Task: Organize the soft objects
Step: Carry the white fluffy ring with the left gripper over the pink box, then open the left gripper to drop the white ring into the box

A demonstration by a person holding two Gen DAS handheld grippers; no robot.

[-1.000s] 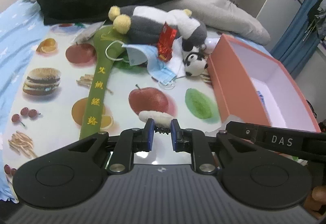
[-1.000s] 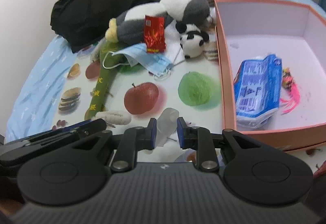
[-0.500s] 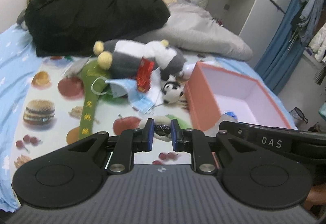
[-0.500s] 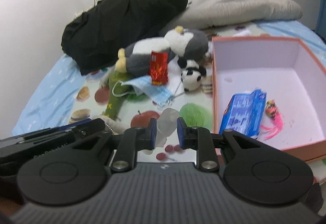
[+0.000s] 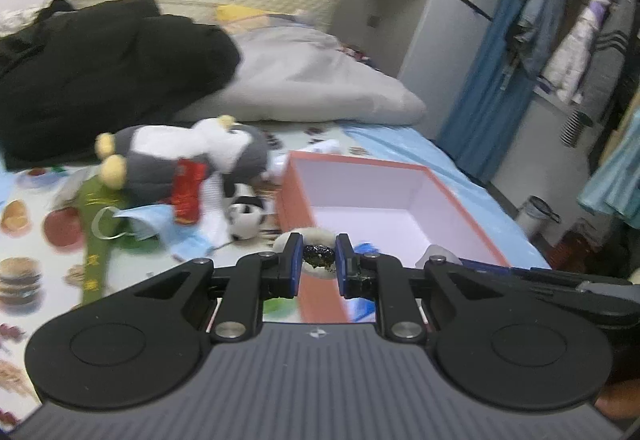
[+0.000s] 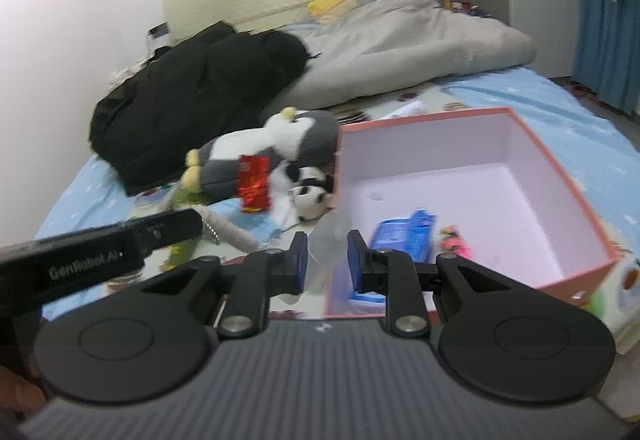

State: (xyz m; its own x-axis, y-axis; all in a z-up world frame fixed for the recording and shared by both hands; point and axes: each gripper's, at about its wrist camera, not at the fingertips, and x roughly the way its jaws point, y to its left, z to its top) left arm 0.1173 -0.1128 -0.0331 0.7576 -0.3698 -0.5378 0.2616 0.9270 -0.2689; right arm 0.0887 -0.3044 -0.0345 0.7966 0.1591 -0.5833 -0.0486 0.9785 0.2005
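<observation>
My left gripper (image 5: 316, 248) is shut on a fuzzy white plush piece with a dark middle (image 5: 318, 255), held in the air at the near left corner of the salmon box (image 5: 362, 161). From the right wrist view the same plush piece (image 6: 230, 232) hangs off the left gripper with a small chain. My right gripper (image 6: 327, 248) is shut on a translucent whitish soft object (image 6: 329, 240), also lifted, in front of the box's (image 6: 426, 121) near left wall. Inside the box lie a blue tissue pack (image 6: 404, 240) and a pink tasselled item (image 6: 454, 240).
On the fruit-print mat lie a grey and white penguin plush (image 5: 180, 155), a red packet (image 5: 187, 195), a small panda plush (image 5: 246, 215), a blue face mask (image 5: 160, 226) and a green sash (image 5: 98, 240). A black coat (image 5: 100, 75) and a grey duvet (image 5: 304, 83) lie behind.
Both grippers have risen off the mat with their objects and moved towards the box. The views now take in the headboard and the room behind.
</observation>
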